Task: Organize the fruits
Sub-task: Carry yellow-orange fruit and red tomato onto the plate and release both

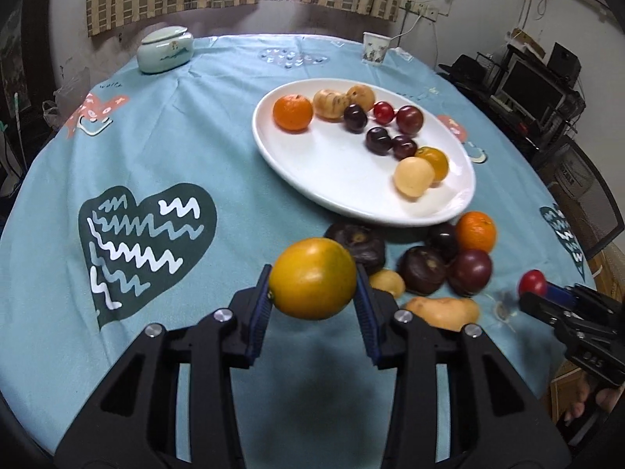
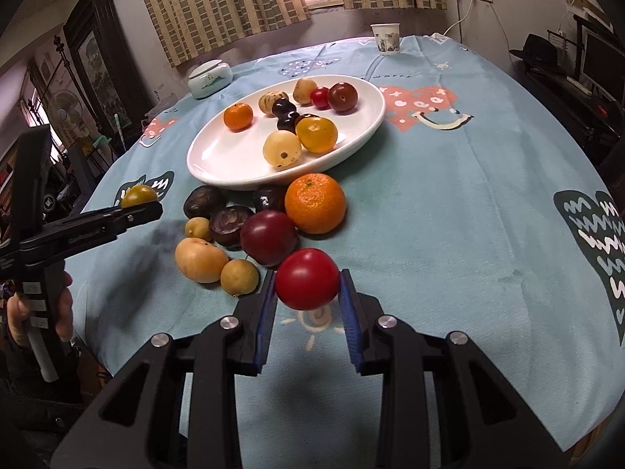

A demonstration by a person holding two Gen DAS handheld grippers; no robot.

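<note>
My left gripper [image 1: 312,279] is shut on a yellow-green citrus fruit [image 1: 312,278] held just above the tablecloth. In the right wrist view this same gripper [image 2: 136,207] shows at the left with the fruit [image 2: 139,194] in it. The right gripper [image 2: 307,279] is shut on a small red tomato [image 2: 307,278], also lifted off the cloth; the left wrist view shows that tomato [image 1: 532,282] at its right edge. A white oval plate [image 1: 340,179] [image 2: 218,156] holds several fruits. A loose pile lies before the plate: an orange mandarin [image 2: 315,203], a dark red plum [image 2: 267,237] and brown and yellow fruits.
A pale lidded ceramic jar [image 1: 166,49] and a patterned paper cup [image 1: 375,49] stand at the table's far edge. The round table wears a light blue cloth [image 1: 175,125] with heart prints. A person's hand [image 2: 58,312] grips the left tool's handle. Chairs and shelves stand at the right.
</note>
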